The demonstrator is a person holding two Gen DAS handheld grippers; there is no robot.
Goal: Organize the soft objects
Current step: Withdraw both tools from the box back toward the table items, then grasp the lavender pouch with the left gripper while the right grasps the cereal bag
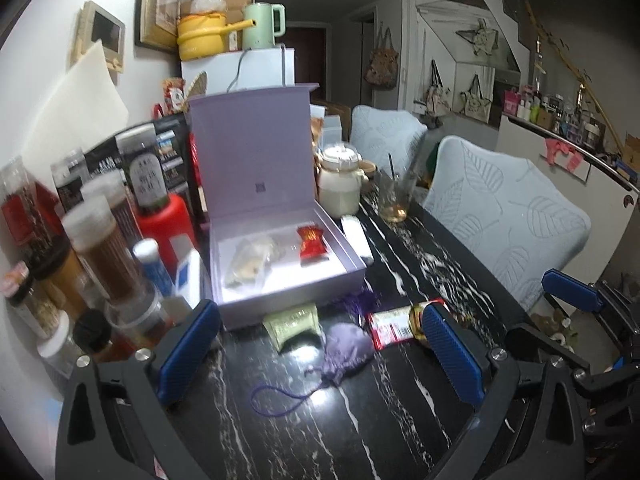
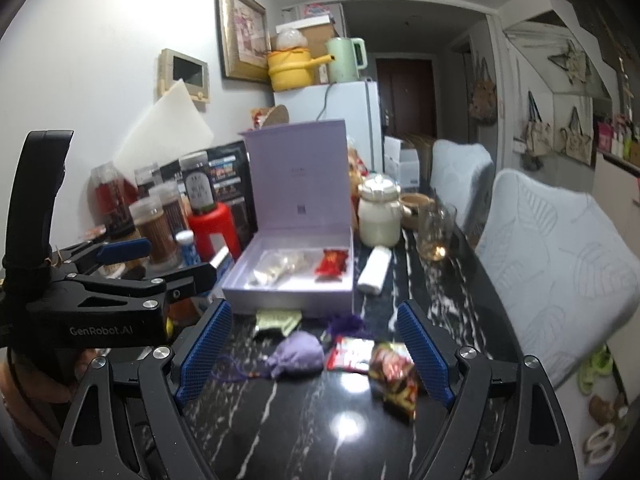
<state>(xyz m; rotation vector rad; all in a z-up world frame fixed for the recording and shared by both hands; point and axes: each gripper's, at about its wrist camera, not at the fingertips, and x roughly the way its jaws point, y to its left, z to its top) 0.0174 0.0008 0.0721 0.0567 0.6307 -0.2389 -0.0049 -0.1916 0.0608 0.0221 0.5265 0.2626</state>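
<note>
My left hand-held gripper (image 1: 320,354) has its jaws spread wide and grips nothing. Its fingers (image 1: 188,344) are black metal faced with ribbed blue rubber pads. My right hand-held gripper (image 2: 312,354) is built the same, jaws also wide apart and empty. In the right wrist view the left one shows at the picture's left edge, with a person's hand (image 2: 24,384) wrapped round its handle.

Both hover above a glossy black desk (image 1: 304,436) veined with white like marble. On it, between the left fingers, lies a soft purple cloth pouch (image 1: 347,350), lumpy and rounded, with a thin looped drawstring trailing toward me. Just beyond it sits a small pale green packet (image 1: 291,320), crinkled and flat, touching the front wall of a box. To the pouch's right lies a red-and-white snack wrapper (image 2: 351,354), and touching that a crumpled dark foil bag (image 2: 394,374) close to the right finger of my right gripper.

The lilac box (image 1: 280,300) is rigid card, shallow and square, its hinged lid standing upright. Inside lie a clear plastic bag (image 1: 250,262) of pale lumps and a shiny red wrapper (image 1: 314,242), apart from each other.

Left of the box crowd tall clear jars (image 1: 104,248) with screw caps. Behind its right side stand a cream lidded pot (image 1: 342,186) and a drinking glass (image 1: 396,196). Quilted pale chair backs (image 1: 508,216) line the desk's far edge.
</note>
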